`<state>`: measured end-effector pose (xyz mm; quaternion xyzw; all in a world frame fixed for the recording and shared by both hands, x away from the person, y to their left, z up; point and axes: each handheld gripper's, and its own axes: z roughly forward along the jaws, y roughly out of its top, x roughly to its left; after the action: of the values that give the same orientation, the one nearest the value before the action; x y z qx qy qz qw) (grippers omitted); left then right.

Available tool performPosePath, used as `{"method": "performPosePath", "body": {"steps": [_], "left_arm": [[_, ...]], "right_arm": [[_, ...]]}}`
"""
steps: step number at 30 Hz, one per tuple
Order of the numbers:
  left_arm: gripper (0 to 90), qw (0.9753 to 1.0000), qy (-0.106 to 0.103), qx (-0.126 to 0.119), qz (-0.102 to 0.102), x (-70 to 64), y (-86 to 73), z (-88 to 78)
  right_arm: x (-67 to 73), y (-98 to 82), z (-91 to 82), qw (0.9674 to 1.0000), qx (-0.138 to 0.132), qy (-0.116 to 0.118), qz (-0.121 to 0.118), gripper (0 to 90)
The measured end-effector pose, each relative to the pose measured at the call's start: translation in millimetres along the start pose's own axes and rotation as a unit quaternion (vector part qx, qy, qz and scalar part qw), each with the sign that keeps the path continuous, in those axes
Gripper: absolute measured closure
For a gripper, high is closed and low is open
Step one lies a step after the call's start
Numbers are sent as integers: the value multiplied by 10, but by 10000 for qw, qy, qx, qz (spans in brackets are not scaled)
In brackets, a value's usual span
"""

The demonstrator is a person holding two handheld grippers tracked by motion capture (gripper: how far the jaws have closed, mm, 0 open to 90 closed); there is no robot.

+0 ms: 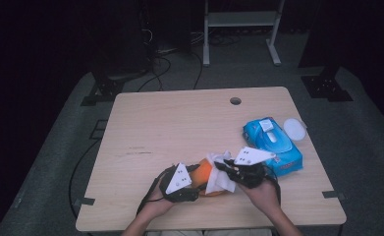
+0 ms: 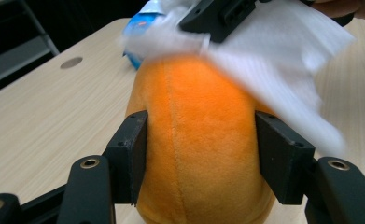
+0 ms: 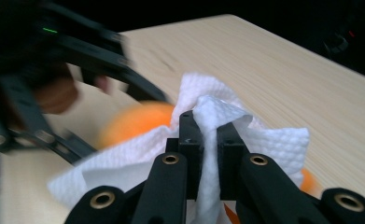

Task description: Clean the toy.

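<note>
Left gripper (image 2: 201,158): jaws pressed on both sides of orange plush (image 2: 199,140), near edge of table (image 1: 179,118), centre. Right gripper (image 3: 210,135): clamped tight on white wipe (image 3: 208,112), draped over plush. Blue wipe pack (image 1: 273,145): right, just beyond.

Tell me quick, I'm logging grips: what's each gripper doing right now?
Left gripper: closed on the orange plush.
Right gripper: shut on the white wipe.

Wooden table (image 1: 179,123), blue wipes pack (image 1: 273,145), white round lid (image 1: 294,129)
</note>
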<state>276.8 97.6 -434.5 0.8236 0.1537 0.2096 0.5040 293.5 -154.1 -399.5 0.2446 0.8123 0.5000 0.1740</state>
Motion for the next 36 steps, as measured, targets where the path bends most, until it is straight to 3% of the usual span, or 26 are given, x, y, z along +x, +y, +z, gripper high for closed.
{"method": "performPosePath", "body": {"steps": [3, 6, 7, 9, 11, 12, 16, 19, 21, 24, 26, 27, 29, 32, 36], "left_arm": [[374, 10000, 59, 6, -73, 56, -14, -22], [186, 9999, 39, -163, -13, 36, 38, -29], [177, 9997, -42, -229, -72, 25, 52, -27], [214, 9999, -65, -135, -28, 2, 60, -4], [265, 9999, -78, -78, -96, 7, 19, -6], [295, 9998, -104, -73, -157, 28, 4, -22], [351, 9998, -81, 13, -189, 80, -38, -49], [354, 9994, -92, 41, -328, 135, -67, -60], [328, 9991, -114, -3, -405, 137, -49, -55], [190, 9983, -112, -171, -543, 114, -2, -33], [189, 9985, -104, -89, -528, 97, 5, -18], [198, 9989, -90, -23, -452, 90, 3, -22], [264, 9990, -71, 34, -441, 87, -7, -35], [330, 9990, -41, 77, -445, 87, -31, -36], [336, 9986, -46, 49, -525, 87, -43, -27]], "right_arm": [[-117, -73, -21, 9997, 44, -49, 240, 835], [-38, -53, 12, 9998, 48, -61, 176, 835], [24, -31, 34, 9999, 14, 37, 120, 835], [129, -1, 74, 9997, -25, 228, 36, 834], [230, 29, 112, 9996, 25, 217, -201, 834], [226, 30, 113, 9995, 24, 195, -253, 834], [60, -47, 86, 9999, 13, 142, 32, 835], [-70, -135, 75, 9999, 87, -10, 129, 834], [-98, -158, 67, 9997, 77, 35, 248, 834], [-11, -124, 78, 9997, 15, 113, 201, 834], [51, -93, 84, 9994, -82, 309, 142, 834], [103, -74, 91, 9993, -70, 355, -10, 833], [128, -70, 95, 9994, -25, 285, -172, 832], [21, -114, 87, 9995, -39, 295, 65, 831], [-116, -221, 101, 9993, 57, 272, 262, 831]]}}
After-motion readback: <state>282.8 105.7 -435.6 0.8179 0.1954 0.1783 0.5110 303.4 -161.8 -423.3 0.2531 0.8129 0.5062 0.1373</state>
